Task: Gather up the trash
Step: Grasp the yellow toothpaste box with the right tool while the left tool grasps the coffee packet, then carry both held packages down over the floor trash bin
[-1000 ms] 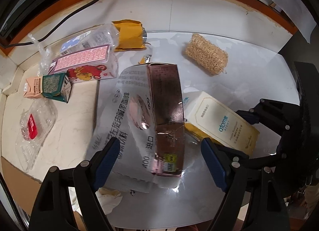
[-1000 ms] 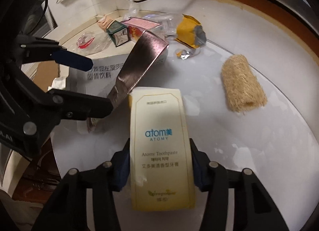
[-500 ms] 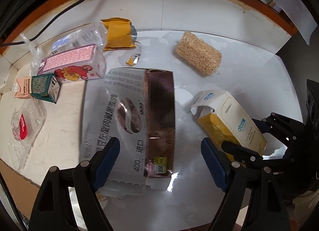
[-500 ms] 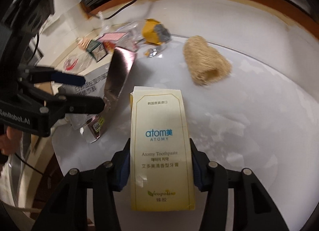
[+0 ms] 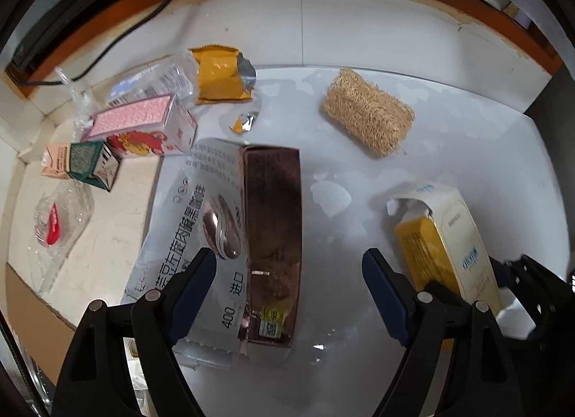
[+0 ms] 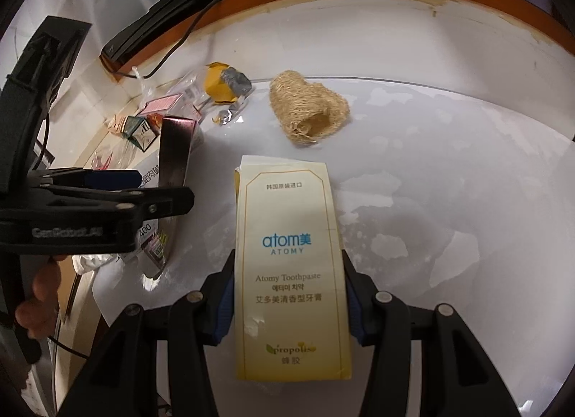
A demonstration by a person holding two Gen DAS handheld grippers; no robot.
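Right tongs (image 6: 287,294) clench the torn-open toothpaste box (image 6: 291,266); left tongs (image 5: 287,291) released above the bronze carton (image 5: 273,233).

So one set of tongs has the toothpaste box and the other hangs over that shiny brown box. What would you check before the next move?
1. Right tongs grip the toothpaste box on both sides: ok.
2. Left tongs open wide enough for the brown box: ok.
3. Brown box sits between the left fingers: ok.
4. Brown box free of the silver wrapper beside it: cannot tell.
5. Loofah clear of both tongs: ok.
6. Bin to drop things into: cannot tell, none in view.
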